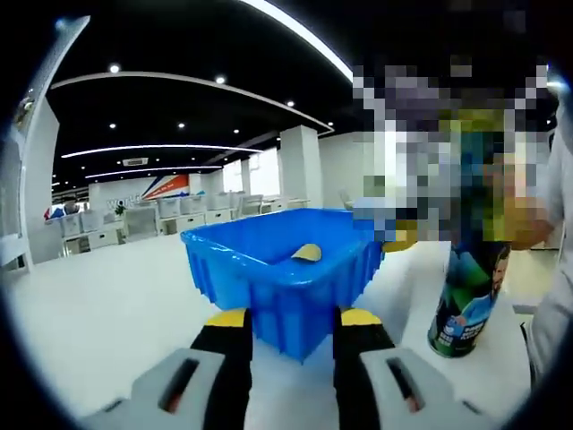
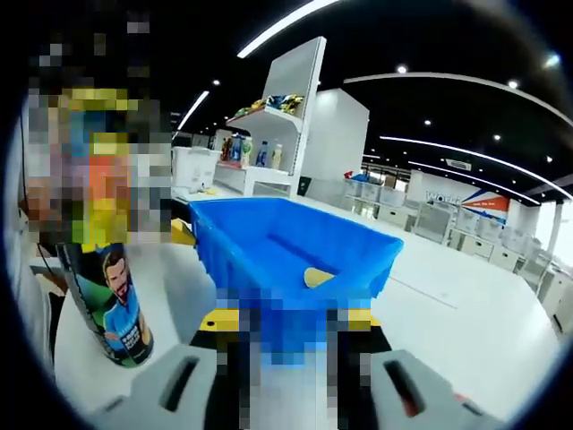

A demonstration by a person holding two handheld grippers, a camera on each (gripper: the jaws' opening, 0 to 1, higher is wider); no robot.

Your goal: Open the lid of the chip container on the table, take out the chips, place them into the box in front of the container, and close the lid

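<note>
The blue box [image 1: 282, 269] stands on the white table straight ahead, with one yellow chip [image 1: 307, 253] lying inside. My left gripper [image 1: 293, 318] is open, and the box's near corner sits between its yellow-tipped fingers [image 1: 226, 318]. To the right, the chip container [image 1: 470, 300], a dark green can with a printed figure, stands upright; its top is hidden. In the right gripper view the blue box [image 2: 286, 242] holds the chip [image 2: 316, 277] and the chip container [image 2: 112, 300] stands at the left. My right gripper [image 2: 288, 320] is open at the box's near edge.
A person in a white sleeve [image 1: 555, 287] stands close by the can. The white table [image 1: 98, 305] stretches wide beside the box. White shelves with goods [image 2: 269, 134] and rows of desks [image 2: 466, 228] lie far behind.
</note>
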